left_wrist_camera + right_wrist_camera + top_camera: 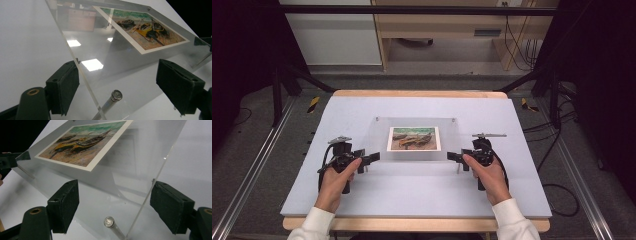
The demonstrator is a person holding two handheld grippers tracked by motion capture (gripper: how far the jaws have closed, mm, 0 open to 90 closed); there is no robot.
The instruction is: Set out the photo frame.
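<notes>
The left gripper stands open, its jaws straddling the near left corner of the clear acrylic frame without pressing it. The right gripper is open likewise around the near right corner. The frame, with its boat picture, sits mid-table on metal standoff legs, bare pale tabletop on all sides

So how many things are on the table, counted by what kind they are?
Clear frame: 1
Boat picture inside it: 1
Black grippers: 2, left gripper and right gripper
Total: 4
</notes>
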